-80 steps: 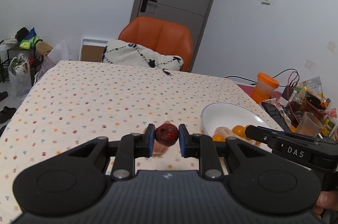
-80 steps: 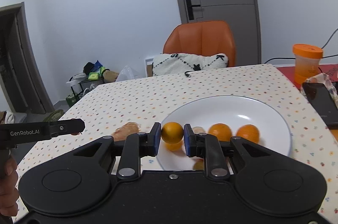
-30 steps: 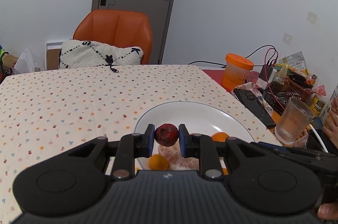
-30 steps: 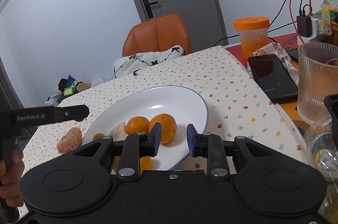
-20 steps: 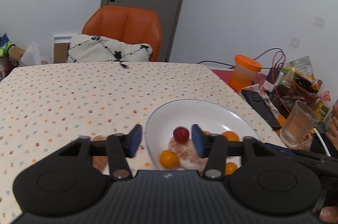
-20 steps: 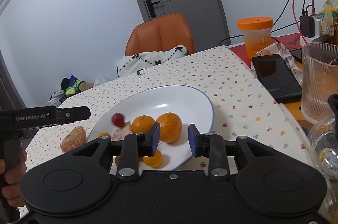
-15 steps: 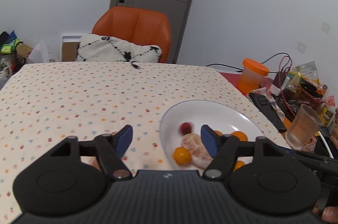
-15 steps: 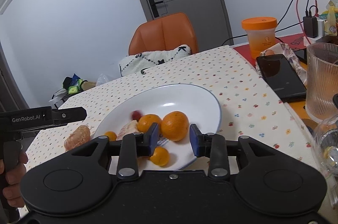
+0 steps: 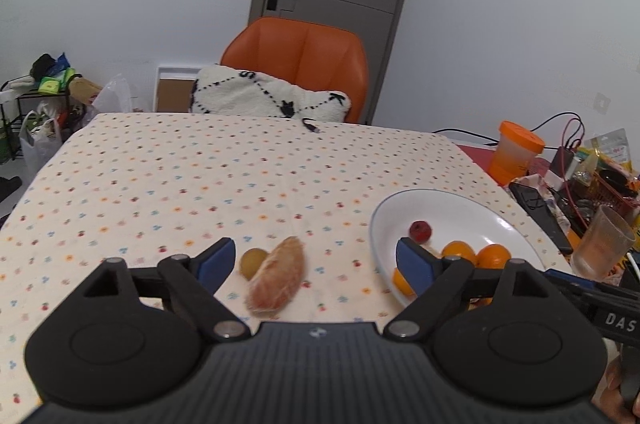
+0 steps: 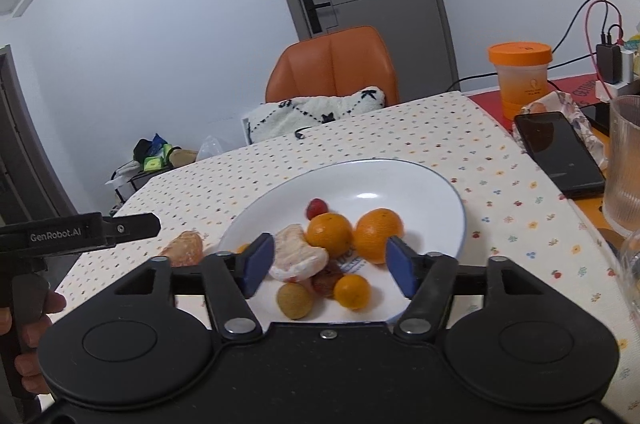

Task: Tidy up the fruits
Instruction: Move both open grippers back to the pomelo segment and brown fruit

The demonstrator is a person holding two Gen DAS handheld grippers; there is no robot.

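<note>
Lining up my wide-open, empty left gripper (image 9: pixel 316 260) over the peeled fruit (image 9: pixel 276 277), I should close gently; right gripper (image 10: pixel 328 266) is open, empty.

Dotted tablecloth (image 9: pixel 200 184) under white plate (image 9: pixel 460 208), peeled segment (image 9: pixel 276 278), phone (image 10: pixel 560 152).

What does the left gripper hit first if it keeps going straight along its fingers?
Probably the peeled fruit on the tablecloth: it lies between the open fingers of the left gripper, just ahead. The small yellowish fruit sits beside it. Depth is unclear.
</note>
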